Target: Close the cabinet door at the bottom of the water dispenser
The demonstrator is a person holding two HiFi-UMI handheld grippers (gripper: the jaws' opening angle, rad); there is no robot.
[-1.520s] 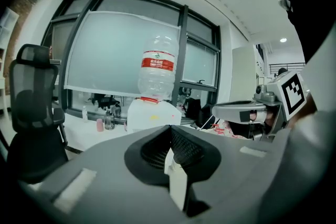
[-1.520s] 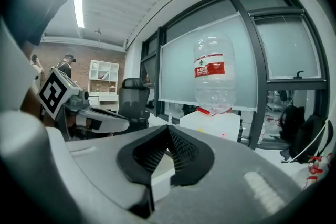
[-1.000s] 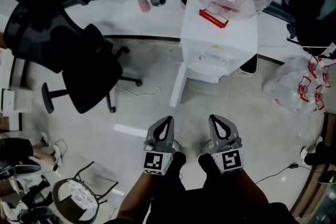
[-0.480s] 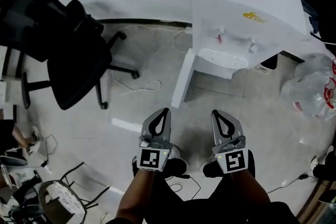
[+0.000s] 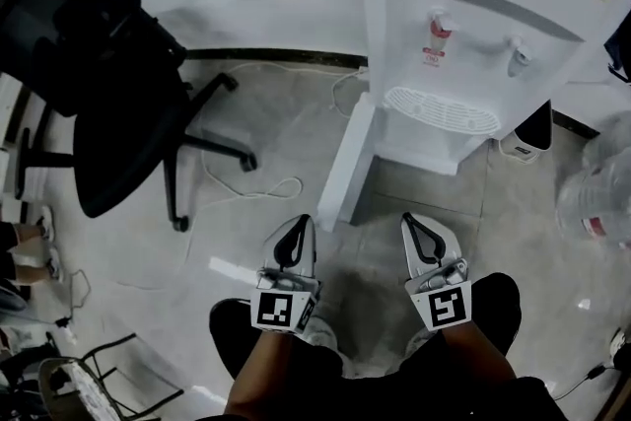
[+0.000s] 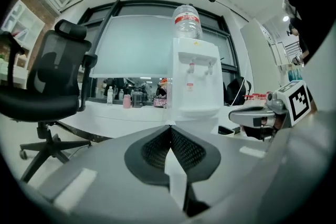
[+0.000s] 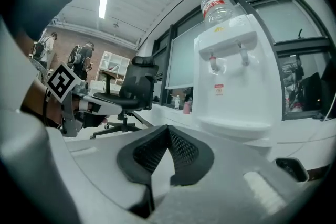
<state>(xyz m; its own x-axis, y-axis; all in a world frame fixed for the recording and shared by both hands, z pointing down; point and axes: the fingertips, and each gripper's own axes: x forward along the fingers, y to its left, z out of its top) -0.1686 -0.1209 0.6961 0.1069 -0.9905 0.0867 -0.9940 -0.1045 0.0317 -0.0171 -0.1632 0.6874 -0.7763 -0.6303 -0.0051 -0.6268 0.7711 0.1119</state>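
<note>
Evidently left hand-held gripper [image 5: 303,223] and right hand-held gripper [image 5: 409,221] sit closed, empty.

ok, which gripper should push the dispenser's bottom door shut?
Left, likely. The open cabinet door juts toward the person; the left gripper sits near its free edge, on the outer face. The right gripper is on the inner side. Both shut, empty.

left claw [image 5: 302,224]: dropped way down
right claw [image 5: 411,222]: sank right along with it
water dispenser [image 5: 463,35]: ahead of both claws, showing its front and taps now, not its top
cabinet door [image 5: 347,168]: open edge now just ahead-right of the left claw
</note>
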